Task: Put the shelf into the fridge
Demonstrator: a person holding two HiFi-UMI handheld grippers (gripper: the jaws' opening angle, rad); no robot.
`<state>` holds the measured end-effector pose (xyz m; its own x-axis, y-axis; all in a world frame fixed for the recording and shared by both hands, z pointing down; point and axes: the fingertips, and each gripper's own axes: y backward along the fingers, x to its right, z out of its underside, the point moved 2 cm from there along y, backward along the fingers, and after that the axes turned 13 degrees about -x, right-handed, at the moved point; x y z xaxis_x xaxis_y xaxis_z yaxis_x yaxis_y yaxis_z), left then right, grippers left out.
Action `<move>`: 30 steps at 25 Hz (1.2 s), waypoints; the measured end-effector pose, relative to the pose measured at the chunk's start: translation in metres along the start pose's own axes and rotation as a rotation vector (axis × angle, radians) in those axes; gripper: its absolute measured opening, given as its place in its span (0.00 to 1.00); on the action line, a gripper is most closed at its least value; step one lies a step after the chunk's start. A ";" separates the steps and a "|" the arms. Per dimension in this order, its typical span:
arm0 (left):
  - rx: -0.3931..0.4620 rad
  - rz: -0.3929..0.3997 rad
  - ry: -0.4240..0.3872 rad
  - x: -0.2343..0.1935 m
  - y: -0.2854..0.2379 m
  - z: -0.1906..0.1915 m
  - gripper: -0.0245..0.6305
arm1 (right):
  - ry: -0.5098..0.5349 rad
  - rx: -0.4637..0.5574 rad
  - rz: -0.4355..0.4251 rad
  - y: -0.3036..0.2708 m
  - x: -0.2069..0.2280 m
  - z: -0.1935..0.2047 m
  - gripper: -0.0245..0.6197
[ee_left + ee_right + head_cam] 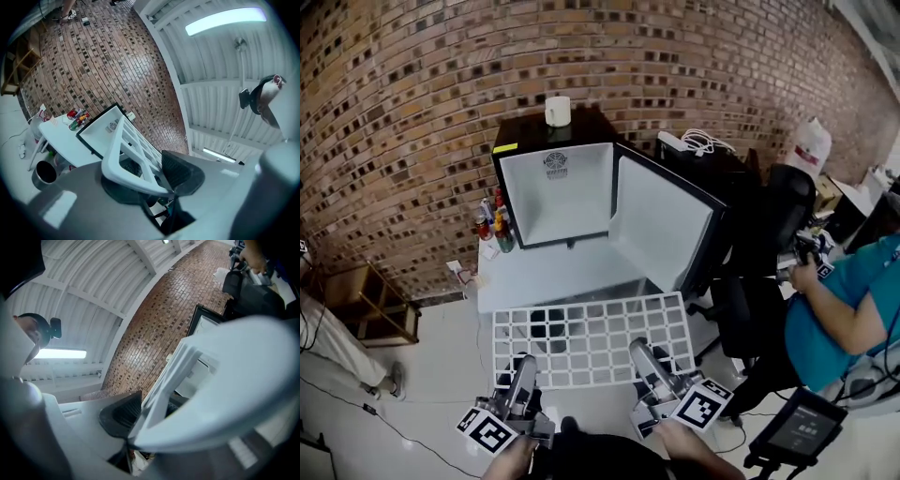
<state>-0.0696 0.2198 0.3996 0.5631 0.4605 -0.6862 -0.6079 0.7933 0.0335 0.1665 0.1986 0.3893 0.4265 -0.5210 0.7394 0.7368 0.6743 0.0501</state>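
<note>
Both the left claw and the right claw were clamped, partly open, on the near edge of the shelf, at 6 o'clock from the open fridge. Held by one edge only, it could sag and strike the bench or the door.

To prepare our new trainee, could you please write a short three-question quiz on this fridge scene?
1. True or false: the door of the black mini fridge stands open.
2. What do the left tool and the right tool both grip? A. the white plastic grid shelf B. a glass bottle C. a paper cup
3. On which side of the fridge do the small coloured bottles stand on the white table?
Key: 1 true; 2 A; 3 its left side, as the head view shows it.
</note>
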 end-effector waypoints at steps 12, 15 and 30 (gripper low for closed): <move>-0.024 0.022 -0.007 -0.058 -0.010 -0.063 0.22 | -0.001 0.017 0.033 -0.082 -0.004 0.001 0.22; -0.036 0.010 -0.009 -0.071 -0.009 -0.071 0.23 | -0.016 0.014 0.044 -0.096 -0.002 0.005 0.21; -0.054 0.047 0.055 -0.130 -0.018 -0.106 0.23 | 0.002 0.000 0.113 -0.159 -0.001 0.009 0.21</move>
<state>-0.1908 0.1038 0.4111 0.5021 0.4729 -0.7240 -0.6632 0.7479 0.0286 0.0440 0.0965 0.3865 0.5082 -0.4428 0.7387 0.6840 0.7287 -0.0337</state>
